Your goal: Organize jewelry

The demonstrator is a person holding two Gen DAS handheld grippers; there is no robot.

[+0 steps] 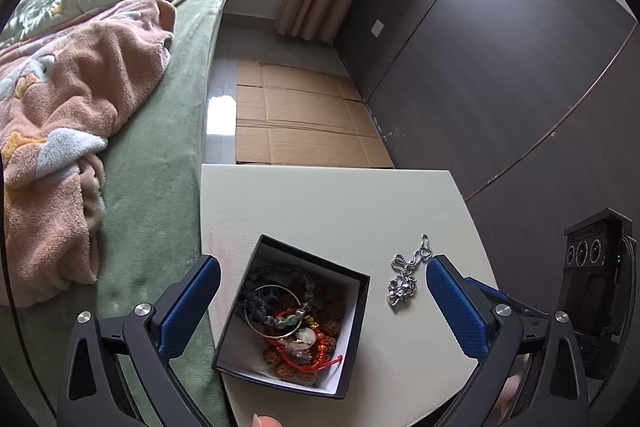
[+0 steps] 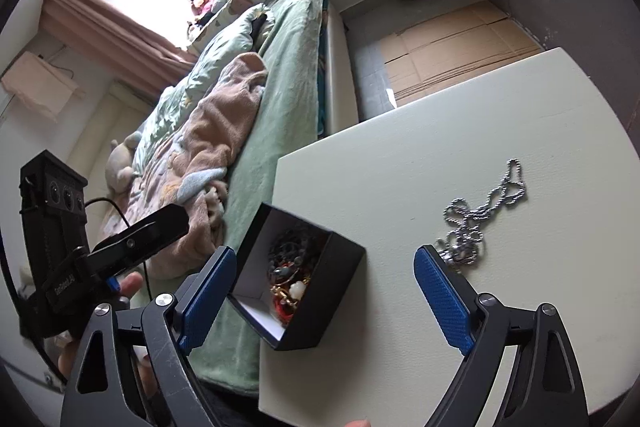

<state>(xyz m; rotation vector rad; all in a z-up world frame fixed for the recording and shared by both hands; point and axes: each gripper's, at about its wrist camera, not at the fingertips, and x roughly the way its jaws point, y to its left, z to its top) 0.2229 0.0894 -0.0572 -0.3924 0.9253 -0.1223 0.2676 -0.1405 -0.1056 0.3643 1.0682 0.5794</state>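
A small black box [image 1: 356,319] with a white lining stands at the near left corner of the white table [image 1: 320,203]. It holds a pile of jewelry: a silver bangle [image 1: 276,311], dark bead strings and red cord bracelets [image 1: 316,359]. A silver ball chain [image 1: 406,277] lies loose on the table to the right of the box. My left gripper [image 1: 322,263] is open, its blue pads wide on either side of the box and clear of it. My right gripper [image 2: 326,251] is open too, with the box [image 2: 332,291] between its fingers, untouched. The chain [image 2: 480,211] ends just past its right fingertip.
A bed with a green cover [image 1: 160,187] and a pink blanket [image 1: 72,115] runs along the table's left side. Flattened cardboard [image 1: 296,115] lies on the floor beyond the table. Dark wall panels [image 1: 500,67] stand to the right. A person's fingertip [image 1: 266,419] shows at the bottom edge.
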